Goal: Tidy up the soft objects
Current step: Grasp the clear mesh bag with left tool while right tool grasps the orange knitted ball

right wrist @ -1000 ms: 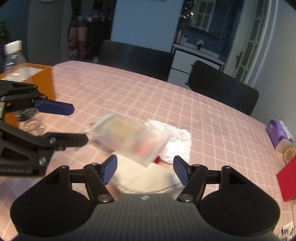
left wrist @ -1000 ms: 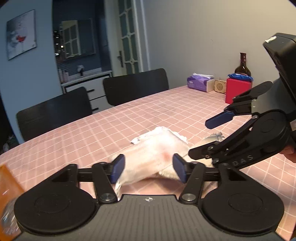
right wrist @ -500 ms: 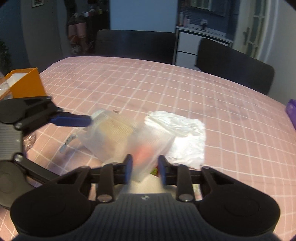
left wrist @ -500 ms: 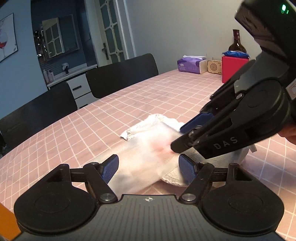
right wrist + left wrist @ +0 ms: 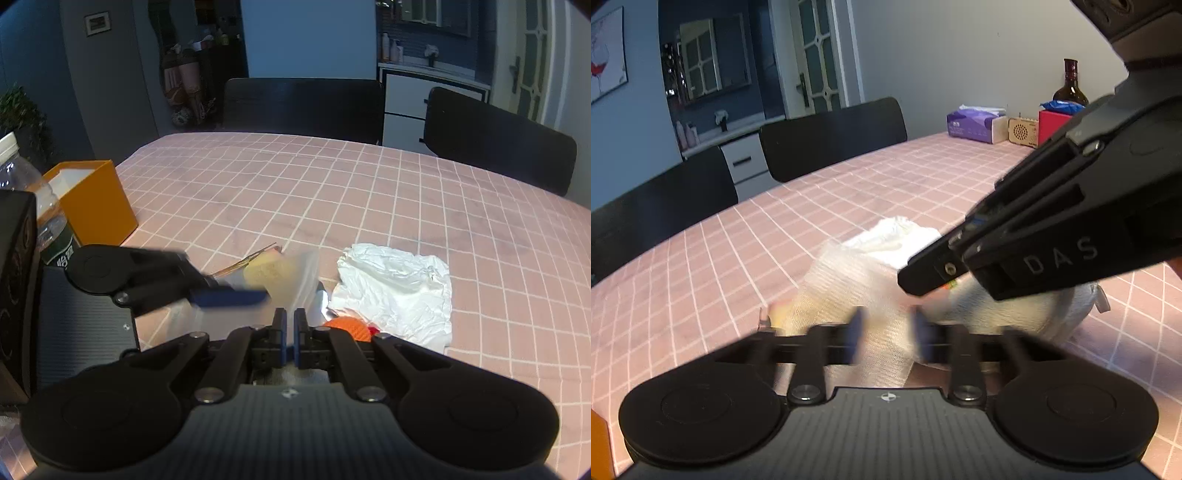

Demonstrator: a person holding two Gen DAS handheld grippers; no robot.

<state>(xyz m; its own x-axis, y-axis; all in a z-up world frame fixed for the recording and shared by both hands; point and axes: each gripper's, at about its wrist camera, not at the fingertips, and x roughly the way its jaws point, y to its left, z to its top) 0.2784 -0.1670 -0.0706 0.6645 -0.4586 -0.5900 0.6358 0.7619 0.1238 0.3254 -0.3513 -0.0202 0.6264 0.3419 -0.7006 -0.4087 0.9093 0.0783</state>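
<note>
both jaws closed onto pouch [image 5: 284, 277], lengthwise between them

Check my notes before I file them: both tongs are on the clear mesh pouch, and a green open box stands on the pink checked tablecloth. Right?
Not quite: the open box is orange, not green, as the right wrist view shows. The rest holds: left tongs and right tongs pinch the clear mesh pouch over the pink checked tablecloth.

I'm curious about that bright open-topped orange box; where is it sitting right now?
In the right wrist view the orange box stands at the left edge of the pink checked tablecloth, right beside a clear plastic water bottle.
</note>
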